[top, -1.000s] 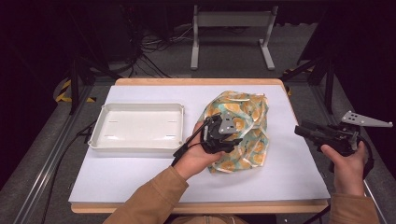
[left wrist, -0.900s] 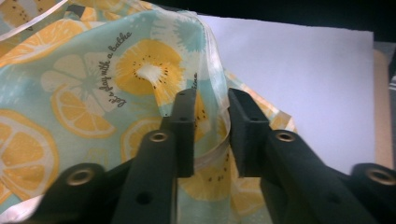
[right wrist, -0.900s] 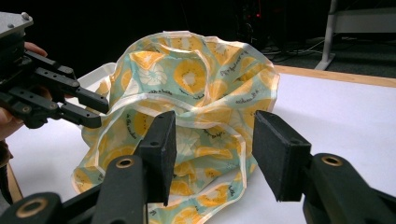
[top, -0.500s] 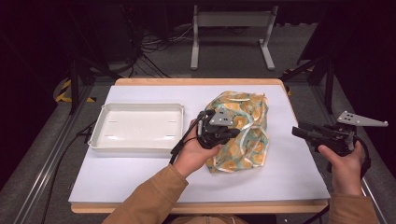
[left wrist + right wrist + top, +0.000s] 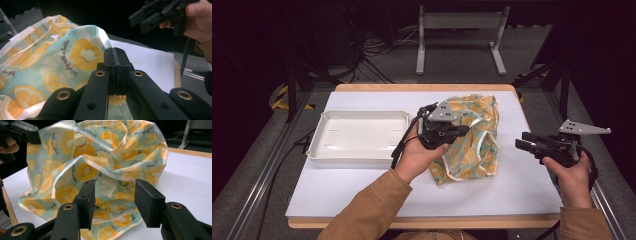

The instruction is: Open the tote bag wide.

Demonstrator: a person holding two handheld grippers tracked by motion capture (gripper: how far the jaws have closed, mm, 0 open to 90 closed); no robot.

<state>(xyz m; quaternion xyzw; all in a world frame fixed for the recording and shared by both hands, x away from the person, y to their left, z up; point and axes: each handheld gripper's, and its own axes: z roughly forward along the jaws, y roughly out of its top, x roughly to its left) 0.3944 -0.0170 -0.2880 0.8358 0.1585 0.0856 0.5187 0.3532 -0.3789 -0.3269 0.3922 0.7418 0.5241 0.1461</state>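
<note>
Tray (image 5: pixel 357 136), white and bare, sits at the bench's (image 5: pixel 337 195) left; just right of it the left gripper (image 5: pixel 457 131) has its jaws pressed together on an edge of the citrus-print cloth bag (image 5: pixel 474 142), lifting that side. A bottle (image 5: pixel 83 146) shows inside the bag's mouth. Farther right, the right gripper (image 5: pixel 524 145) waits apart, jaws spread toward the bag. Dark floor, cables and a metal stand (image 5: pixel 459 35) lie beyond.

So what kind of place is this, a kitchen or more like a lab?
Most likely a lab or recording studio, not a kitchen: the table stands amid dark surroundings, loose cables trail on the floor behind it, and a metal stand sits at the back.
</note>
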